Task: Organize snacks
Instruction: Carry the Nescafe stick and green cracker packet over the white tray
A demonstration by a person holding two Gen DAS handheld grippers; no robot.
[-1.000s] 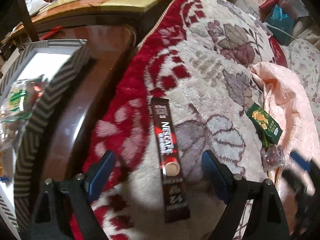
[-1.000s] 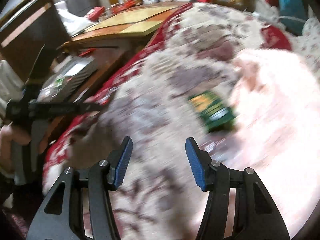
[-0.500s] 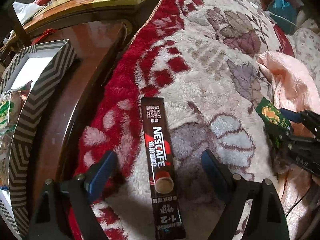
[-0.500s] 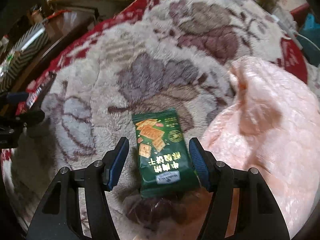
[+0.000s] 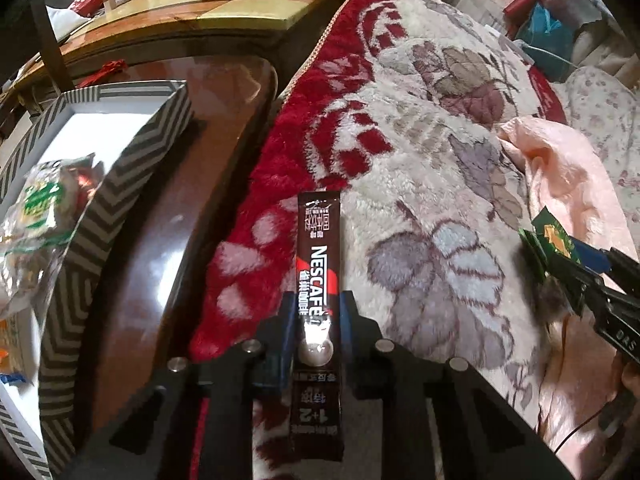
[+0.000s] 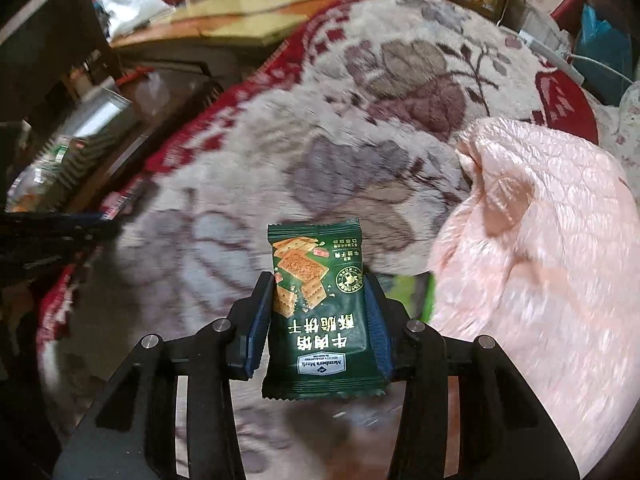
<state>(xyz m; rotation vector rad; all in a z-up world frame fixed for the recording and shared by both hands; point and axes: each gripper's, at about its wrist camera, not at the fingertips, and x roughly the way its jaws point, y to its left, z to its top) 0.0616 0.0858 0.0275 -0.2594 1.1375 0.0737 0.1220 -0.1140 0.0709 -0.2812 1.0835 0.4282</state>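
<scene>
Floral blanket [image 5: 420, 160] is carrying both pickups; striped box [image 5: 120, 184] is sitting off its left edge, prob. the drop spot. Left gripper [image 5: 316, 312] is clenching the Nescafé stick [image 5: 318, 240] mid-length nr that edge, w/ right gripper [image 6: 318, 308] grasping the green cracker pack [image 6: 320, 304] by its 2 sides, beside the pink quilt [image 6: 540, 240].

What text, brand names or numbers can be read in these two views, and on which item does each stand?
"NESCAFÉ" and "1+2": on the coffee stick held by the left gripper; its Chinese lines are too small to read.
"Member's Mark" and "牛肉馅酥脆饼干", seen upside down: on the green cracker packet held by the right gripper; its small print is unreadable.
"DAS", partly visible: on the right gripper's body in the left wrist view.
</scene>
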